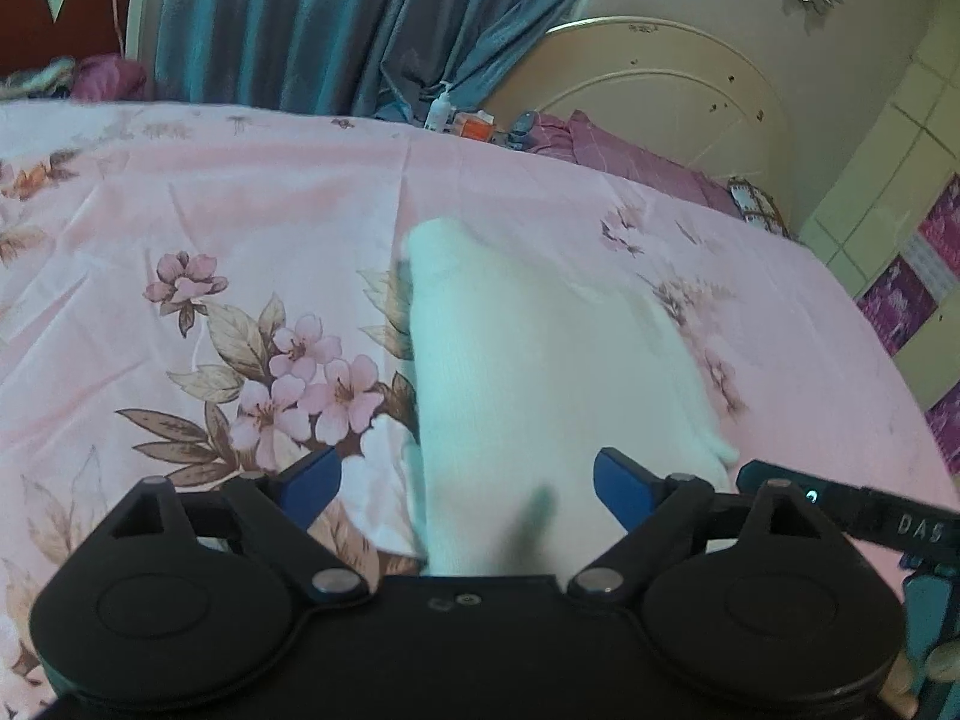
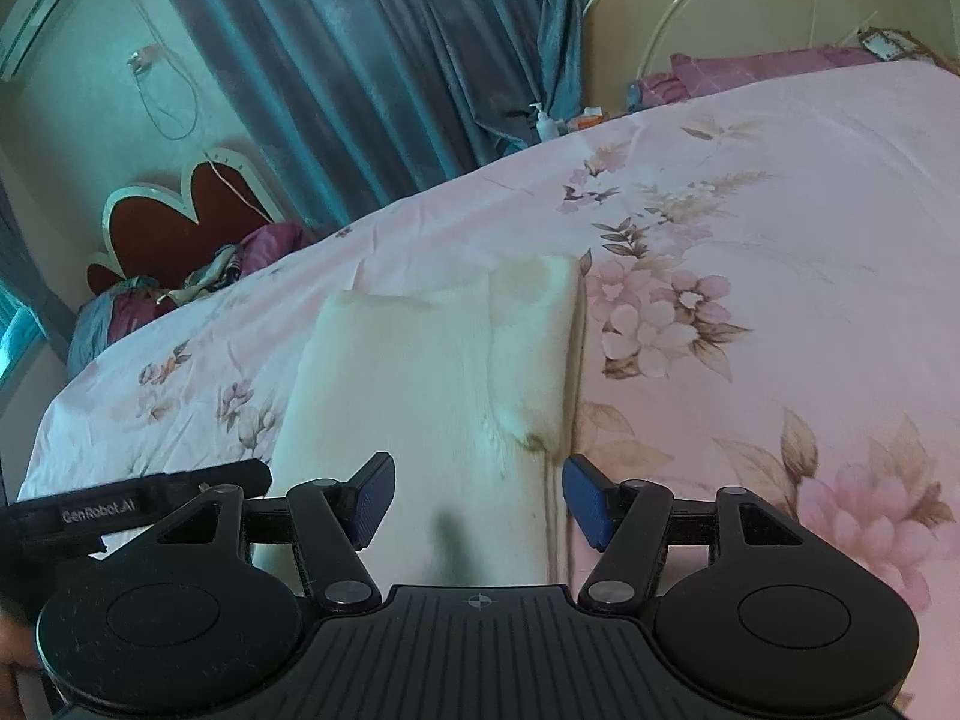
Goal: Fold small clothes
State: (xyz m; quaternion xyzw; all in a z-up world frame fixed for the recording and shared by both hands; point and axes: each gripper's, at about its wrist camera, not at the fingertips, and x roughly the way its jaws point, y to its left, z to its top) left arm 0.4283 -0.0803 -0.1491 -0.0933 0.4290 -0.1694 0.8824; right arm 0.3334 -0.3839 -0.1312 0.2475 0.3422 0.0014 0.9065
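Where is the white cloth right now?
The white cloth lies folded on the pink flowered bedsheet, mid-frame in both wrist views, just ahead of the open grippers.

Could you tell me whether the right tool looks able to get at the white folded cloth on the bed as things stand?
Probably yes: the right tool is open, the white folded cloth lies flat on the floral bedsheet right ahead of its tips, and nothing sits between them.

Your left gripper: jaws spread wide, empty, tilted down over the white garment | your right gripper: jaws parted, empty, above the garment's near end
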